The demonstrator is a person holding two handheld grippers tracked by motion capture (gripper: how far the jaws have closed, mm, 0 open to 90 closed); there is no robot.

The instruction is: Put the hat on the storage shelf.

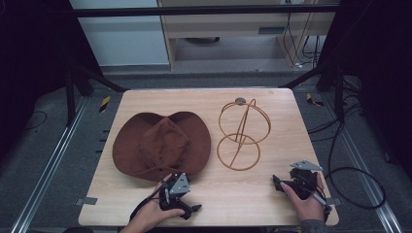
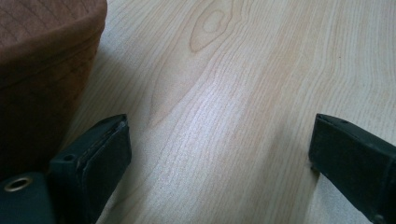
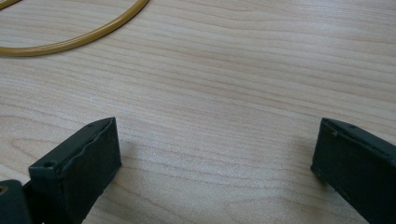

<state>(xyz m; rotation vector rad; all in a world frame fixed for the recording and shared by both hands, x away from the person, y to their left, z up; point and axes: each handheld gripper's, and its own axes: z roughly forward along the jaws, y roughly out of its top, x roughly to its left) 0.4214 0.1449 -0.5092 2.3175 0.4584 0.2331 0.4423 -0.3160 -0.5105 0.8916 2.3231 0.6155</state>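
**At the near edge of the tabletop: two grippers low, hat and wire stand beyond**

At the near edge of the pale wooden tabletop [image 1: 214, 194] a person's two hands come in, each holding a black gripper. The left gripper [image 1: 187, 208] sits low over the wood just in front of the hat's brim, grey three-cornered plate on top, a cable trailing back under the wrist. In the left gripper view its jaws stand wide apart with bare wood grain between them, holding nothing; the brown brim rises just beside the jaw at that view's left. The right gripper [image 1: 278, 183] rests near the tabletop's right front corner, well apart from the left one. Its jaws are likewise spread with nothing between them, and the right gripper view shows only a curve of the stand's lower ring farther off at the top left.

Beyond the left gripper lies the brown wide-brimmed hat [image 1: 163, 144], crown up, on the left half of the tabletop. Just to its right, near but not clearly touching, stands the gold wire hat stand [image 1: 241, 136]: a flat ring on the wood and crossed hoops rising above it to a small grey cap.

Farther back are a dark frame, grey floor, cables and a light wooden cabinet.
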